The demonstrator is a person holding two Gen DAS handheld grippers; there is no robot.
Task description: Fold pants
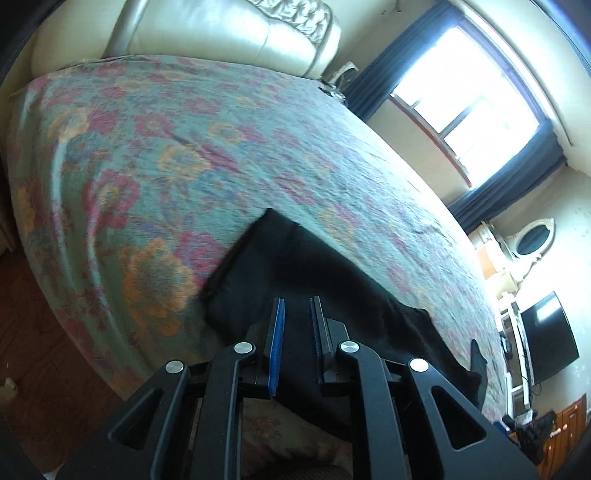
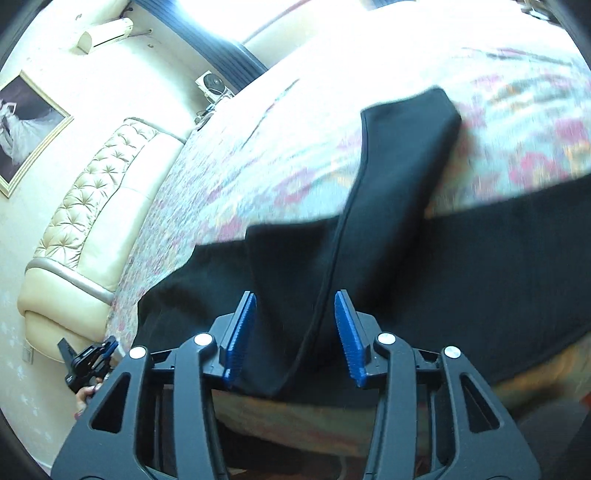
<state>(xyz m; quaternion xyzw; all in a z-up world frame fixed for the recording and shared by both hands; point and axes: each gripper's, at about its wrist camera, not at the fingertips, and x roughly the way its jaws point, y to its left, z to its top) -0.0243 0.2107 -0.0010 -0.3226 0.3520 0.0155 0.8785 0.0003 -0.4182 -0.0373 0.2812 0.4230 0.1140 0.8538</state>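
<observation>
Black pants (image 1: 266, 266) lie on a floral bedspread (image 1: 184, 147) near the bed's front edge. My left gripper (image 1: 297, 301) hovers over them with its jaws nearly together. I cannot tell whether any cloth is pinched between them. In the right wrist view the pants (image 2: 480, 266) spread across the bed, and one leg is folded over and runs away toward the far side. My right gripper (image 2: 295, 295) stands open around the near end of that leg, and its pads do not press on the cloth. The left gripper (image 2: 88, 356) shows at the lower left, held by a hand (image 2: 85, 397).
A cream tufted headboard (image 1: 221, 33) closes one end of the bed. A bright window with dark curtains (image 1: 461, 99) is on the far wall, and a dark television (image 1: 550, 339) stands beyond the bed. Wooden floor (image 1: 37, 332) runs along the bed's side. A framed picture (image 2: 26, 125) hangs above the headboard (image 2: 92, 192).
</observation>
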